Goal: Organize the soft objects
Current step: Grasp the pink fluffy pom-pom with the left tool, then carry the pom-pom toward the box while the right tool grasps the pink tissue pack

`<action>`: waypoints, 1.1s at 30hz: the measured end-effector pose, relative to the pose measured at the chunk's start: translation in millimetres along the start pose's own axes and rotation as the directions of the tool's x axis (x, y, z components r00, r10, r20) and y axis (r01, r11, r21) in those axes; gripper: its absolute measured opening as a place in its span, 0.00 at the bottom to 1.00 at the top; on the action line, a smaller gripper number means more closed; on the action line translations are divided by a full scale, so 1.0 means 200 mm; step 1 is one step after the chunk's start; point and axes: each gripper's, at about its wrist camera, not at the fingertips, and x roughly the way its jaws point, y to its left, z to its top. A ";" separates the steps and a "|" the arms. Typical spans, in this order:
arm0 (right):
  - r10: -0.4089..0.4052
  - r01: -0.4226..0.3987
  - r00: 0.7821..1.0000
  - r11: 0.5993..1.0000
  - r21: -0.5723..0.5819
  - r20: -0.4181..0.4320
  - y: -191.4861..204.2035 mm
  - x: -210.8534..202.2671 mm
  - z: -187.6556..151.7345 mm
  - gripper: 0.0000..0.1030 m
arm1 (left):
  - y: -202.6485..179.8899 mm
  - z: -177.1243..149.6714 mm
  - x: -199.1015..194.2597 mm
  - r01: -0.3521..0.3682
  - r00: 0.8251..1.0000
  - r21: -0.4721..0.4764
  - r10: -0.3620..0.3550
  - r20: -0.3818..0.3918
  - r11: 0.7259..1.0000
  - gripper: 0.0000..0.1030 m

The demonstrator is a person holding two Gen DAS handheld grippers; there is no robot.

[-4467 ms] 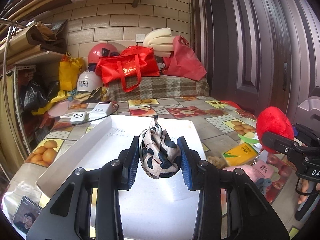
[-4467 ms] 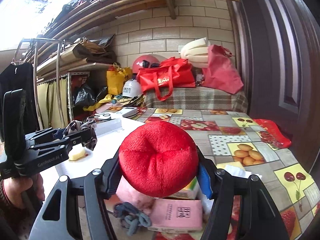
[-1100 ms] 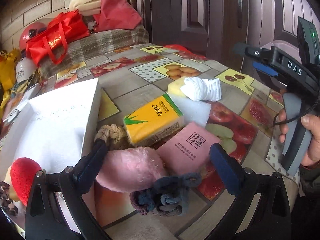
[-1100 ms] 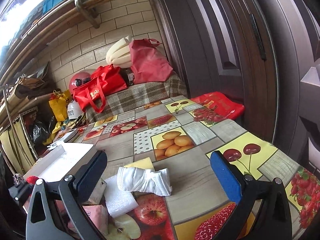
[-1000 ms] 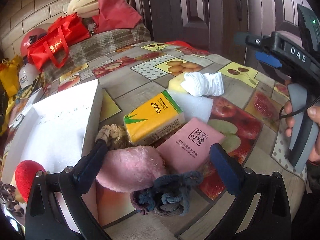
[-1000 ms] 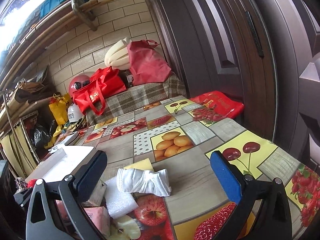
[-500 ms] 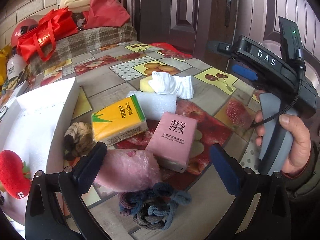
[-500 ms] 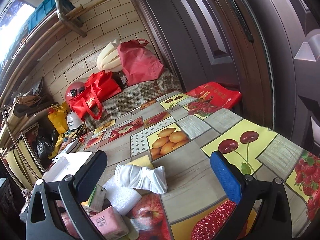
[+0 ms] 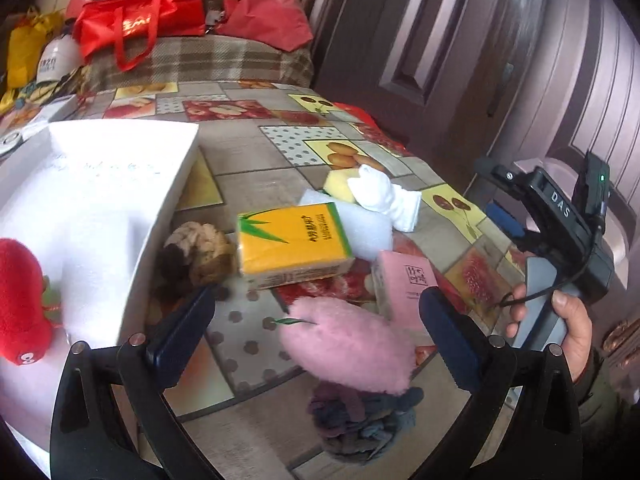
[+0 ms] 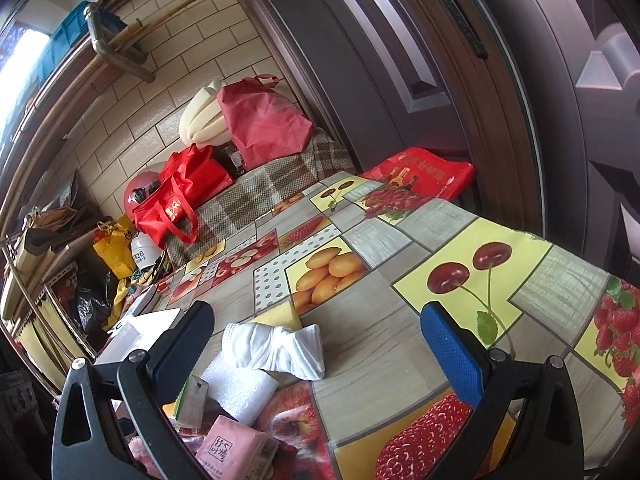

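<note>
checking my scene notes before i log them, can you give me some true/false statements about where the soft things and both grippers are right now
1. The red plush toy lies inside the white box. True.
2. The left gripper is shut on the pink fluffy pouch. False: it is open, the pouch lying between its fingers.
3. The white sock rests partly on a yellow sponge. True.
4. The right gripper holds the yellow tissue pack. False: it is open and empty.

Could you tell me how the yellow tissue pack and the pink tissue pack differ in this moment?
The yellow tissue pack is larger and has a green bamboo print; the pink tissue pack is smaller with dark characters. The yellow lies beside the white box, the pink farther right. Both rest flat on the table.
</note>
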 end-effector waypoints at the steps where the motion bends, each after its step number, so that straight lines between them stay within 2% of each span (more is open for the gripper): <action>1: 0.000 0.000 1.000 1.000 0.010 -0.001 -0.01 0.00 0.00 1.00 | 0.02 -0.01 -0.01 0.006 1.000 -0.015 -0.006 0.001 1.000 0.99; 5: 0.007 -0.007 1.000 0.999 0.034 -0.004 -0.02 -0.01 0.00 1.00 | -0.03 -0.02 -0.01 0.001 1.000 0.054 0.000 -0.009 0.999 0.99; 9: 0.013 -0.012 1.000 0.999 0.039 -0.004 -0.02 -0.01 0.00 1.00 | -0.13 -0.04 0.03 -0.038 0.998 0.163 0.046 -0.044 0.986 0.98; 10: 0.013 -0.013 1.000 0.999 0.043 -0.004 -0.03 -0.01 0.00 1.00 | -0.16 -0.05 0.05 -0.049 0.997 0.187 0.060 -0.057 0.981 0.92; 14: 0.013 -0.013 1.000 0.998 0.061 -0.005 -0.04 -0.01 0.00 1.00 | -0.22 -0.08 0.14 -0.081 0.984 0.263 0.119 -0.134 0.961 0.86; 15: 0.013 -0.013 1.000 0.998 0.065 -0.004 -0.05 -0.02 0.00 1.00 | -0.22 -0.08 0.15 -0.083 0.981 0.268 0.126 -0.145 0.960 0.75; 16: 0.013 -0.013 1.000 0.998 0.069 -0.003 -0.05 -0.02 0.00 1.00 | -0.22 -0.08 0.16 -0.080 0.980 0.265 0.124 -0.154 0.961 0.66; 17: 0.015 -0.015 1.000 0.997 0.073 0.000 -0.05 -0.02 0.00 1.00 | -0.21 -0.08 0.17 -0.072 0.980 0.255 0.116 -0.161 0.964 0.62; 19: 0.017 -0.017 1.000 0.997 0.079 0.007 -0.06 -0.03 0.00 1.00 | -0.18 -0.07 0.15 -0.047 0.985 0.232 0.084 -0.151 0.972 0.60; 21: 0.017 -0.019 1.000 0.997 0.078 0.025 -0.05 -0.05 0.00 1.00 | -0.18 -0.06 0.11 -0.042 0.994 0.214 0.061 -0.085 0.976 0.60; 23: 0.024 -0.027 0.999 0.998 0.058 0.046 -0.03 -0.07 0.00 1.00 | -0.17 -0.06 0.03 -0.028 1.000 0.201 0.025 0.016 0.979 0.60; 26: 0.049 -0.049 0.999 0.993 -0.103 -0.007 0.09 -0.09 0.00 1.00 | -0.16 -0.07 -0.09 -0.018 0.989 0.202 -0.012 0.146 0.979 0.60; 28: 0.091 -0.105 0.993 0.967 -0.232 -0.070 0.19 -0.11 -0.03 1.00 | -0.15 -0.07 -0.16 -0.035 0.978 0.206 -0.009 0.210 0.978 0.60; 30: 0.136 -0.183 0.978 0.925 -0.334 -0.160 0.27 -0.11 -0.07 1.00 | -0.13 -0.07 -0.21 -0.061 0.965 0.210 0.005 0.261 0.976 0.60; 33: 0.159 -0.316 0.921 0.838 -0.445 -0.355 0.39 -0.06 -0.18 1.00 | -0.07 -0.06 -0.30 -0.090 0.948 0.195 0.024 0.318 0.977 0.60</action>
